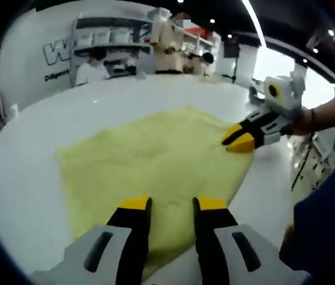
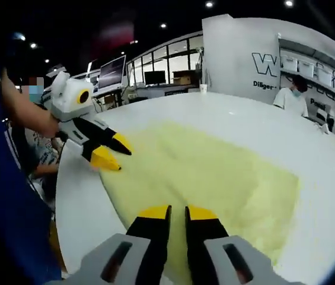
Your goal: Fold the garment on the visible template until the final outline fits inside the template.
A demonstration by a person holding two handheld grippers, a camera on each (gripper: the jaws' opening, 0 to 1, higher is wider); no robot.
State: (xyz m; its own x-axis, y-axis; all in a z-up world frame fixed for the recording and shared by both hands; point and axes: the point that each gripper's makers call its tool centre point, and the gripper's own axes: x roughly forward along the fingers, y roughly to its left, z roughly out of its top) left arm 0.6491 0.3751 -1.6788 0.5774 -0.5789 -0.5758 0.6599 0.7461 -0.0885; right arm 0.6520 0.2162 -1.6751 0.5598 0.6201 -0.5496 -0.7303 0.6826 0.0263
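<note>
Yellow garment (image 1: 155,160) spread flat on the white worktop (image 1: 31,178).
Left gripper (image 1: 173,205) hovers over the garment's near edge, jaws parted, holding nothing. Right gripper (image 1: 238,138) sits at the garment's opposite edge, jaws slightly apart; whether it grips fabric cannot be determined.

A white table (image 1: 31,172) spreads ahead of the claws — its far edge curved. Beyond it stands a white wall with grey lettering (image 2: 268,62), a person in white (image 2: 290,98) before it — monitors (image 2: 112,72) sit further left.
</note>
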